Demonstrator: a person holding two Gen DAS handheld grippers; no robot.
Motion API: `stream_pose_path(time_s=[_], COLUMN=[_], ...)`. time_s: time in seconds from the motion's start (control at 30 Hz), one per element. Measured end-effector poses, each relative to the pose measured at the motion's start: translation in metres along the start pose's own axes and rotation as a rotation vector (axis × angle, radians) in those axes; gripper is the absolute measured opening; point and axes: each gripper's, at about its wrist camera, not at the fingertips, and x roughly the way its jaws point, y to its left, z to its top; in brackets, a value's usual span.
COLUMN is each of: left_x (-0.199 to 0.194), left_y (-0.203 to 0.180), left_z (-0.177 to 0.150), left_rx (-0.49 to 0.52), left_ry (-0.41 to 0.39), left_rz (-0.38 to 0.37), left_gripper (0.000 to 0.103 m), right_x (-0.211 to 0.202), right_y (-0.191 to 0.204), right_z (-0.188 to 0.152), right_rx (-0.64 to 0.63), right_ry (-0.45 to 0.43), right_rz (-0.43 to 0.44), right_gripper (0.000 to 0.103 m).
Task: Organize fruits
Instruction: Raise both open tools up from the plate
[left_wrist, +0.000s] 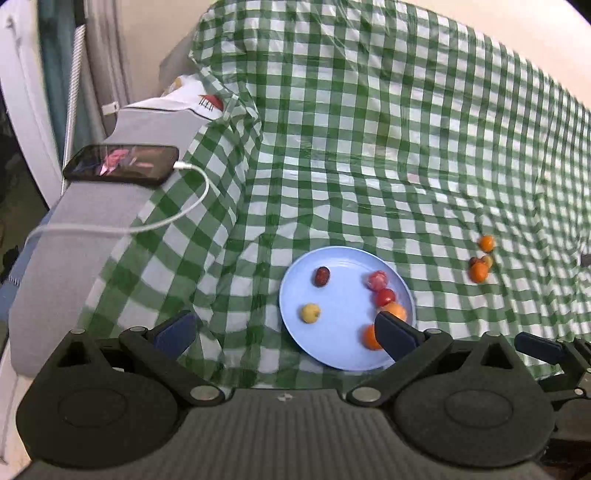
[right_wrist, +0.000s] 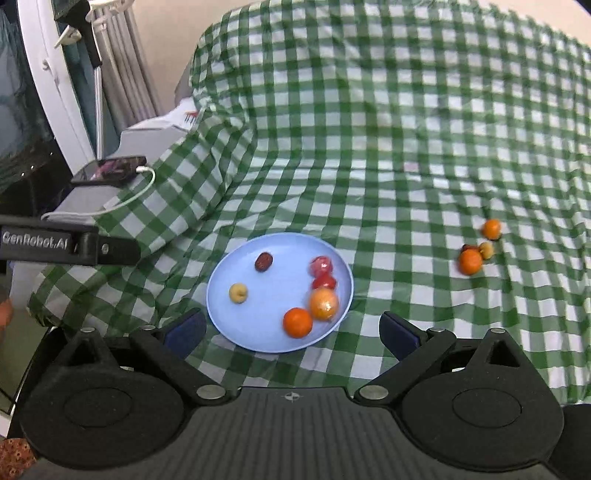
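Six fruits (right_wrist: 297, 322) plated — four (right_wrist: 470, 261) loose

orange (left_wrist: 369, 336) partly behind finger

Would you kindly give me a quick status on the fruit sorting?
Both tools, left and right, open, empty. Six fruits on blue plate. Loose fruits remain on cloth, right. Path unobstructed.

Each tool (left_wrist: 284, 334) (right_wrist: 291, 328) was black plastic with two blue fingers (right_wrist: 186, 328), round silver screws and a ribbed grey middle.
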Motion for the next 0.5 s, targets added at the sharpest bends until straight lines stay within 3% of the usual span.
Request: stream_pose_path(time_s=[0.2,0.5], left_x=[-0.012,-0.017], left_y=[-0.002,-0.001], left_z=[-0.017,-0.024], left_rx=[0.035,0.008], left_ry=[-0.006,-0.009], left_rz=[0.009,0.007], left_gripper=[0.103,0.103], right_x=[-0.019,-0.029], right_y=[0.008,0.011], right_z=[-0.015,-0.017], right_rx=[-0.008,-0.021], right_ry=[-0.025,-0.053], right_rz=[0.0,-0.003], right_gripper=[0.1,0.1])
